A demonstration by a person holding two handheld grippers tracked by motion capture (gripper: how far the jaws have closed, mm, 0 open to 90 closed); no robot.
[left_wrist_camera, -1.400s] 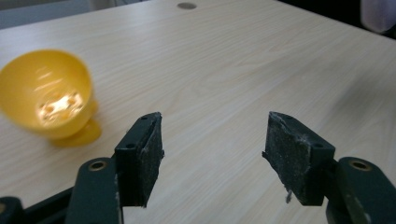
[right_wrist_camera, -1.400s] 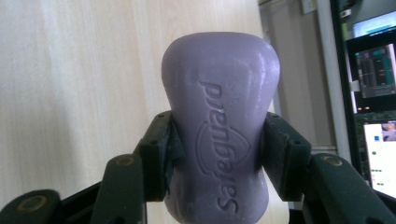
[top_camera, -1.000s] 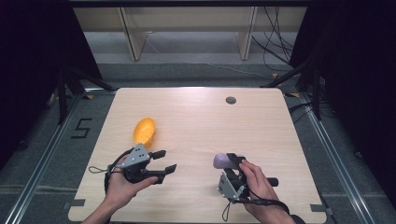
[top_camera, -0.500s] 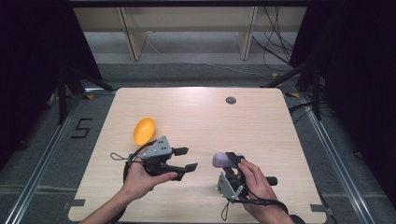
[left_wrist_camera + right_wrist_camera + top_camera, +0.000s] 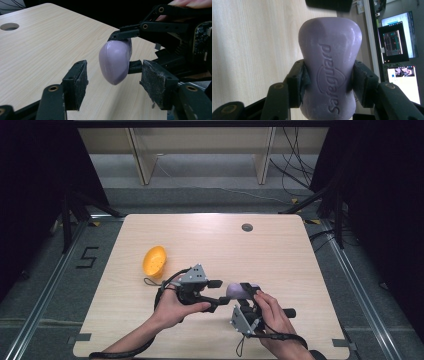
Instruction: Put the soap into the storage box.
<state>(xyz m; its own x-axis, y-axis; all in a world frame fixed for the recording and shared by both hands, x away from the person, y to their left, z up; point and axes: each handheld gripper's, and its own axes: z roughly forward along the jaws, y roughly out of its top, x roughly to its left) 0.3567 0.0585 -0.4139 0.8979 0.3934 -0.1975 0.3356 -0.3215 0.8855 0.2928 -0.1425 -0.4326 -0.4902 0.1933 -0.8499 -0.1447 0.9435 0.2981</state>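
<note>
High view: orange dish [image 5: 154, 260] sits empty; right gripper [image 5: 243, 289] clamps purple soap [image 5: 236, 290], left gripper [image 5: 218, 292] spread around it.

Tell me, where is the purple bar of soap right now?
The purple bar of soap is clamped in the right hand-held gripper above the near middle of the wooden table, with the open left hand-held gripper closing in around its free end.

Pale wood table [image 5: 280, 255]; orange bowl [image 5: 154, 260] on it
</note>
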